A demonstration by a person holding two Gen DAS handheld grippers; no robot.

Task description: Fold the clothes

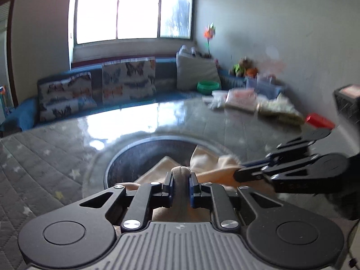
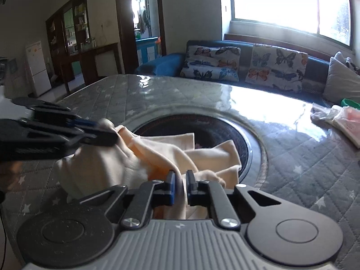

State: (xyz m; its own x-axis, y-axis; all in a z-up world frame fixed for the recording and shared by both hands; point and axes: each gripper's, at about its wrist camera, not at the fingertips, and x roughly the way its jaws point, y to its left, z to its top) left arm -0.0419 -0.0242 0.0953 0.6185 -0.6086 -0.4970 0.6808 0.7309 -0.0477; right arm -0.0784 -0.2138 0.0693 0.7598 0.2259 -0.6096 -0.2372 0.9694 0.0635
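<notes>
A pale peach garment [image 2: 162, 150] lies crumpled over the round black inset [image 2: 211, 126] of the grey quilted table [image 2: 303, 162]. My left gripper [image 1: 181, 180] is shut on a bunched fold of the garment [image 1: 180, 173]; it also shows at the left of the right wrist view [image 2: 108, 132]. My right gripper [image 2: 181, 184] is shut on another edge of the garment, close in front of me; it also shows at the right of the left wrist view [image 1: 238, 172]. The garment [image 1: 209, 157] hangs slack between the two grippers.
Packets and papers [image 1: 243, 100] and a red box [image 1: 319, 120] lie at the table's far right. A green bowl [image 1: 208, 86] sits behind them. A blue sofa with butterfly cushions [image 2: 276, 67] runs along the wall under the window.
</notes>
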